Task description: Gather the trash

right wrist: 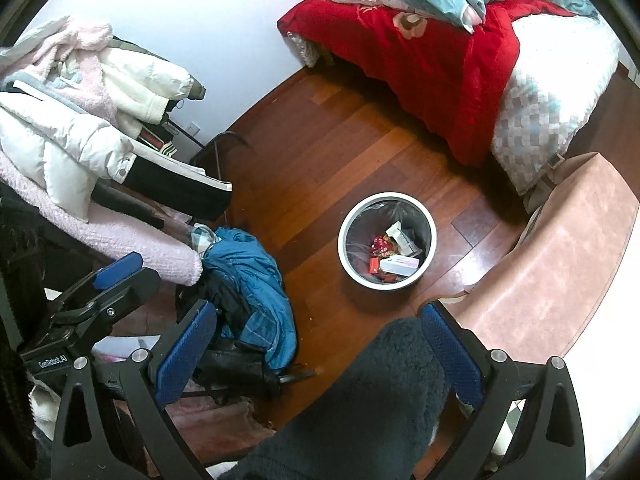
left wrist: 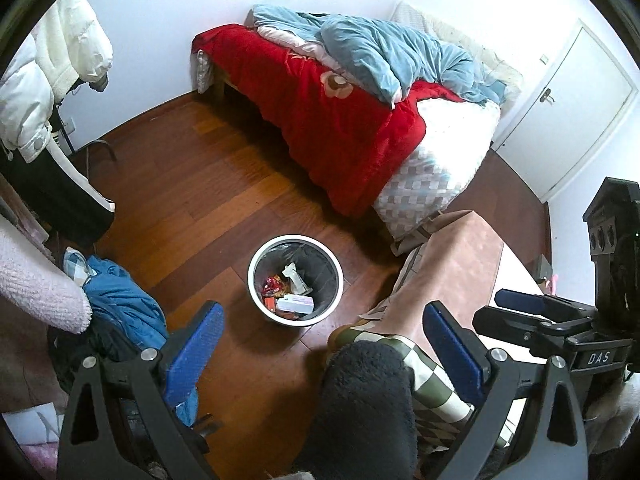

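Round white wastebasket (left wrist: 295, 280) with wrappers, on the wooden floor (left wrist: 192, 200), ahead between both released, empty grippers (left gripper (left wrist: 324, 344) more centred; right gripper (right wrist: 316, 344)).

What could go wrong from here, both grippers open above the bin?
1. Both the left gripper and the right gripper are open and hold nothing, and no loose trash shows on the floor; a wrong target is possible.
2. The blue jacket lies near the bin; a low reach could snag it.
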`<state>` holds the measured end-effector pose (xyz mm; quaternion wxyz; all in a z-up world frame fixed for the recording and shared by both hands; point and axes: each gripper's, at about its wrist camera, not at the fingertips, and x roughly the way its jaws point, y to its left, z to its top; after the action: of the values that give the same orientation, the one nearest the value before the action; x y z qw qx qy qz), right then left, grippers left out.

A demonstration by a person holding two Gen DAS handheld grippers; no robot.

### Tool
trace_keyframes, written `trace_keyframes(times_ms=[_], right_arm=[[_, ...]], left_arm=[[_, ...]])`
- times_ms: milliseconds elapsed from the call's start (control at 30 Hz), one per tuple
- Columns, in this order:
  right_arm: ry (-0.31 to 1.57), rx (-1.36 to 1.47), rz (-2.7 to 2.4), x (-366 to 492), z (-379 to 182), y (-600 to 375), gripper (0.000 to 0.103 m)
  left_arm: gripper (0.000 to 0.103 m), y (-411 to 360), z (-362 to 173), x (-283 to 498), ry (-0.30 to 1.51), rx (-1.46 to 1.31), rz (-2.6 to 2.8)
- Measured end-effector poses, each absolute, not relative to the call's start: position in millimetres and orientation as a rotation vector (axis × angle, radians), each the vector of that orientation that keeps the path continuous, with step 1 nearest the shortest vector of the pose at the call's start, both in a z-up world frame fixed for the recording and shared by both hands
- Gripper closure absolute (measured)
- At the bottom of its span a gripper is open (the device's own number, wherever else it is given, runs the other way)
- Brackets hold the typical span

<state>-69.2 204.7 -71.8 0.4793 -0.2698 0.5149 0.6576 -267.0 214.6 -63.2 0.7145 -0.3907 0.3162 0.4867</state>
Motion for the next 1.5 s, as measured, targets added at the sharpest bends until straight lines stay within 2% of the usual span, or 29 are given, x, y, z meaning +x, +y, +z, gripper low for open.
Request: trace_keyframes(times_ms=[1500], right_arm=[[1.24,-0.688,1.625,-61,-61,180,0.0]], left_arm=[[0.0,196,-55,-263,0.709,-0.879,1.074]])
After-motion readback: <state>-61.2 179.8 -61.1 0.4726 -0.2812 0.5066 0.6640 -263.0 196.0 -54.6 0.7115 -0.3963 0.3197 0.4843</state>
